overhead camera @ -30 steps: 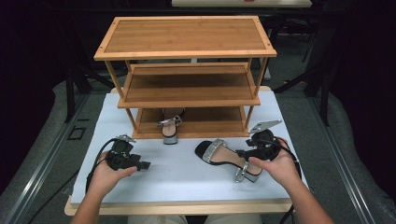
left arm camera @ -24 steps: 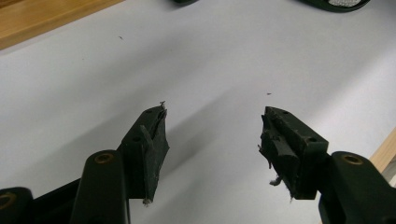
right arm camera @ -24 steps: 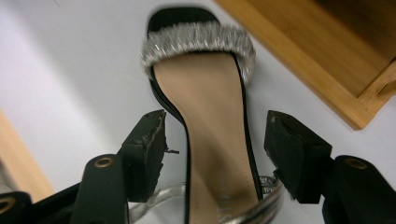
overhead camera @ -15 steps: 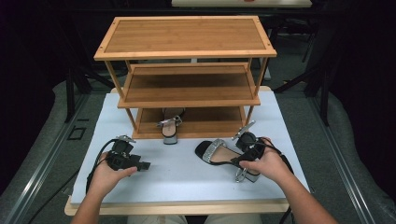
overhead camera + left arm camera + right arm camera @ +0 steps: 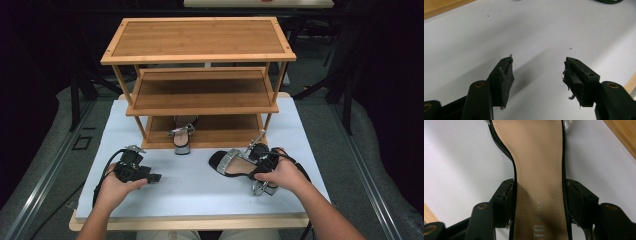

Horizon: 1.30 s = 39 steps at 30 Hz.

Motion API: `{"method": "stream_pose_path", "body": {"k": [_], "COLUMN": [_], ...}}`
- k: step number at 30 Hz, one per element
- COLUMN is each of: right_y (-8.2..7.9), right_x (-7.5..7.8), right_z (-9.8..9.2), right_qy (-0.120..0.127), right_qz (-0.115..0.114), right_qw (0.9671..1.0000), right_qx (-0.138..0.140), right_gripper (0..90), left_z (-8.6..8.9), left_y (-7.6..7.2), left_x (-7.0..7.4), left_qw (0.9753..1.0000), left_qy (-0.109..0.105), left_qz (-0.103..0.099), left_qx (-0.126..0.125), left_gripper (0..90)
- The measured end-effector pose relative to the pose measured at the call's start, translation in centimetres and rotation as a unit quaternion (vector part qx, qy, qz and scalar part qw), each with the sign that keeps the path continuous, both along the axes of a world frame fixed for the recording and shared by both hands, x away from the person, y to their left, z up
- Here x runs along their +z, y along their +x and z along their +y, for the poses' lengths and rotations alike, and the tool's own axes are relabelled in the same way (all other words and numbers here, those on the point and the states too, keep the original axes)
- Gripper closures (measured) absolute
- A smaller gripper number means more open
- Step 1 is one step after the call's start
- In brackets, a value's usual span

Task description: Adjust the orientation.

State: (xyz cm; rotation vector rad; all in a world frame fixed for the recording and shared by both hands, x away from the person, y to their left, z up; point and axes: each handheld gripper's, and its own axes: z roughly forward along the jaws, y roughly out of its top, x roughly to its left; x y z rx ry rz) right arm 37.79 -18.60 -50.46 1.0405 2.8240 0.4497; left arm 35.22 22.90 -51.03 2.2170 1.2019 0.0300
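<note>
A black heeled sandal (image 5: 231, 164) with a silver strap lies on the white table (image 5: 200, 195) in front of the rack, toe pointing left. My right gripper (image 5: 256, 165) is over its heel end. In the right gripper view the gripper (image 5: 539, 195) stands open, its jaws straddling the narrow waist of the tan insole (image 5: 536, 165), close to both edges. My left gripper (image 5: 154, 177) rests on the table at the left, open, with only bare table between its jaws (image 5: 537, 75). A matching sandal (image 5: 182, 136) stands on the rack's bottom shelf.
A three-tier wooden shoe rack (image 5: 200, 55) stands at the back of the table; its top and middle shelves (image 5: 200, 95) are bare. The table's wooden front edge (image 5: 190, 222) runs near the person's forearms.
The right hand has brought its gripper left and down onto the sandal, and the jaws now straddle its sole. The left gripper has stayed where it was.
</note>
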Motion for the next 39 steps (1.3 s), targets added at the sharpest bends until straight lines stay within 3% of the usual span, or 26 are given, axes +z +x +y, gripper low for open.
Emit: {"method": "stream_pose_path", "body": {"k": [8, 11, 15, 18, 24, 32, 39], "right_y": [0.1, 0.3, 0.8, 1.1, 1.1, 0.8, 0.6], "right_x": [0.3, 0.3, 0.2, -0.2, -0.5, -0.4, -0.1], "right_z": [1.3, 1.6, 1.5, 1.5, 2.2, 2.1, 1.6], "right_qy": [-0.023, -0.037, -0.05, -0.04, -0.072, -0.062, -0.043], "right_qz": [0.025, 0.028, 0.05, 0.069, 0.06, 0.067, 0.065], "right_qw": [0.999, 0.9986, 0.9972, 0.9966, 0.9954, 0.995, 0.9961], "right_qx": [-0.028, -0.026, -0.025, -0.02, -0.022, -0.042, -0.04], "right_gripper": [41.6, 41.2, 39.7, 39.9, 40.9, 41.6, 41.7], "left_z": [-0.1, -0.1, 0.0, 0.1, 0.2, 0.2, 0.2], "left_y": [0.1, 0.1, 0.1, 0.1, 0.1, 0.1, 0.1], "left_x": [-0.1, -0.1, -0.1, -0.1, -0.1, -0.2, -0.2], "left_qw": [1.0, 1.0, 1.0, 1.0, 1.0, 1.0, 1.0], "left_qy": [0.0, 0.0, 0.001, -0.001, -0.001, 0.0, -0.001], "left_qz": [0.0, 0.001, 0.001, 0.002, 0.0, 0.001, 0.003], "left_qx": [0.0, 0.0, 0.0, 0.003, 0.005, 0.005, 0.005], "left_gripper": [40.3, 40.3, 40.3, 40.0, 39.9, 39.9, 39.9]}}
